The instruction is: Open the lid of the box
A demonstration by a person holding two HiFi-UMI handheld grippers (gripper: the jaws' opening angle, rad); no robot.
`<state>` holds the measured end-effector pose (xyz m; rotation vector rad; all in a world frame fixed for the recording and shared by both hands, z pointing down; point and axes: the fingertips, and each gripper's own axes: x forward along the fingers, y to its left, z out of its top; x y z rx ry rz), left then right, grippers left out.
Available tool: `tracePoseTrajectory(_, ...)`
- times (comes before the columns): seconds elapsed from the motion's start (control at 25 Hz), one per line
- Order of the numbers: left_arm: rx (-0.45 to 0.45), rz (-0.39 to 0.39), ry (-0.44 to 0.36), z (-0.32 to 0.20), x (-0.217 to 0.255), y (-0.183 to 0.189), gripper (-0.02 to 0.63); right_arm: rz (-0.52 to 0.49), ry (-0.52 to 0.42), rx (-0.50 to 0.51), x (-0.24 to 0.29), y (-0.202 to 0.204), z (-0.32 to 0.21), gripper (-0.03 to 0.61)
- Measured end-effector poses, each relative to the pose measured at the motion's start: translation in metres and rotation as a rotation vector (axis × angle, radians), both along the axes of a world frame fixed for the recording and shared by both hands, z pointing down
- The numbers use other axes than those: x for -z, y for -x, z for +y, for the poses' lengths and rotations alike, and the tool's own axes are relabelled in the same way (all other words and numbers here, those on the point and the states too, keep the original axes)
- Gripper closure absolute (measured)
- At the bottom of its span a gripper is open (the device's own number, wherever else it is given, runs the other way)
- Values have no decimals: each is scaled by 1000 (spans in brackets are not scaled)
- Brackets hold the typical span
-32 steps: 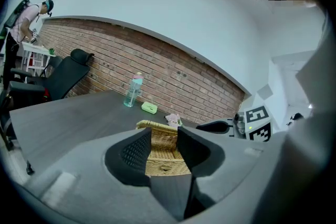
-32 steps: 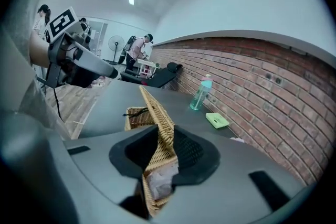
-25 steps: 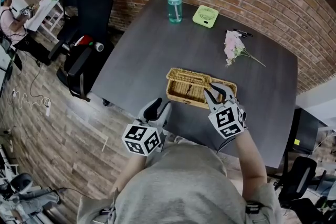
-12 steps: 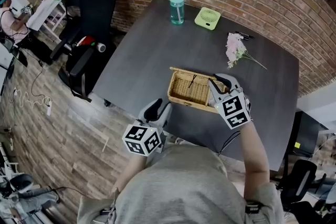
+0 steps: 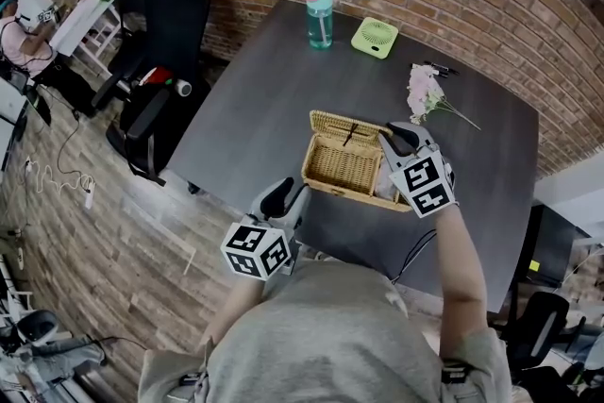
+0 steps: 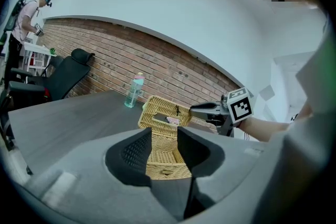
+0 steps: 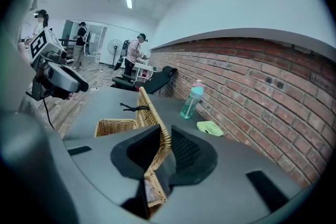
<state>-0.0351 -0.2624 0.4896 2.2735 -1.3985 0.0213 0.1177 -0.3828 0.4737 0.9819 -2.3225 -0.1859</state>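
A woven wicker box (image 5: 344, 163) stands on the dark table (image 5: 264, 99), with its lid (image 5: 347, 125) swung up past upright on the far side. My right gripper (image 5: 401, 139) is at the lid's right end. In the right gripper view the wicker lid (image 7: 152, 118) runs between the jaws, which are closing on its edge, and the open box (image 7: 115, 126) lies to the left. My left gripper (image 5: 283, 196) hovers open at the table's near edge, short of the box and with nothing between its fingers. In the left gripper view it faces the box (image 6: 165, 157).
At the table's far side are a teal bottle (image 5: 319, 12) and a green fan (image 5: 374, 37). Pink flowers (image 5: 423, 92) lie beyond the box on the right. A black chair (image 5: 160, 24) stands to the left of the table. People are working in the far background.
The right gripper has moved up and away with the lid. The lid has swung from slightly raised to upright and back. The left gripper has stayed put.
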Motion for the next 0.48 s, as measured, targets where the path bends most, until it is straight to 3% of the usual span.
tracePoseTrajectory(0.48,17,-18,13,0,-3,-1,462,-26,7,-34,-1,-5,-28,512)
